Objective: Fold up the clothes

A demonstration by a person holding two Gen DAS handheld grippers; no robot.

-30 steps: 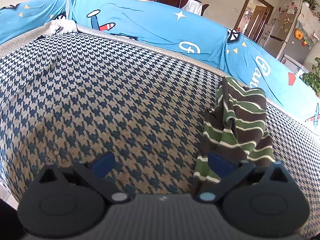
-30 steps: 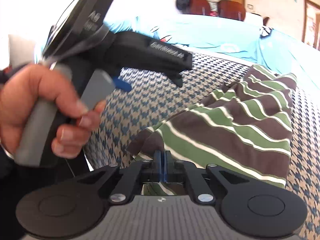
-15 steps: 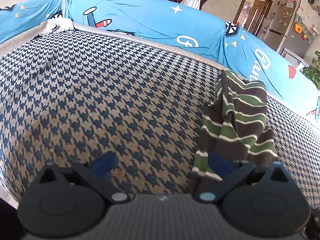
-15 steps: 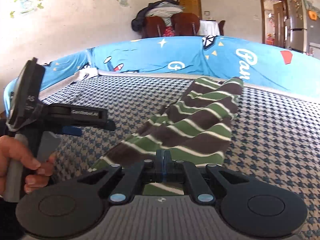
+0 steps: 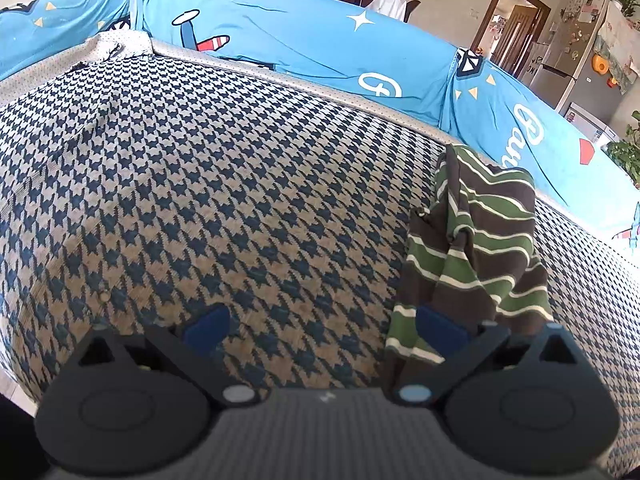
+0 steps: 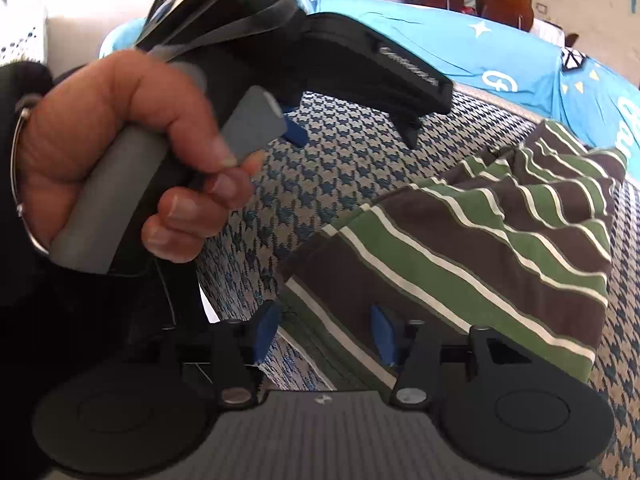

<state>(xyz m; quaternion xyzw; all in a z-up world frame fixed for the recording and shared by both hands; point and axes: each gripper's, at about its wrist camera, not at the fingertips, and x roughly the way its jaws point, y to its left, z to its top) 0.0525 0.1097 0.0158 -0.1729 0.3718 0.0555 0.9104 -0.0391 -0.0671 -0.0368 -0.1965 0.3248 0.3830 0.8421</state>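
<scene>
Since the earlier frame the right gripper (image 6: 324,334) has gone from blue pads pinched together on the striped garment (image 6: 480,248) to pads apart, and they're opening now. Garment's near corner lies between them, but neither pad presses on it. Same view has swung back in close to the person's left hand (image 6: 132,160), which fills the left side, wrapped round the grey handle of the left gripper w/ a thin bracelet at the wrist.

Left gripper (image 5: 322,326), from its own cam, has barely shifted: fingers spread wide, nothing clamped. Its left pad hangs over bare houndstooth cover (image 5: 200,200); its right pad (image 5: 438,330) sits in front of the garment's near hem, contact can't be judged.

Garment is brown/green w/ thin cream stripes, bunched into a long rumpled strip on the right part of the houndstooth cover, running from the grippers back toward the blue printed sheet (image 5: 320,40) along the far edge. Fridge (image 5: 576,60) and a doorway show in the bkgd at upper right.
</scene>
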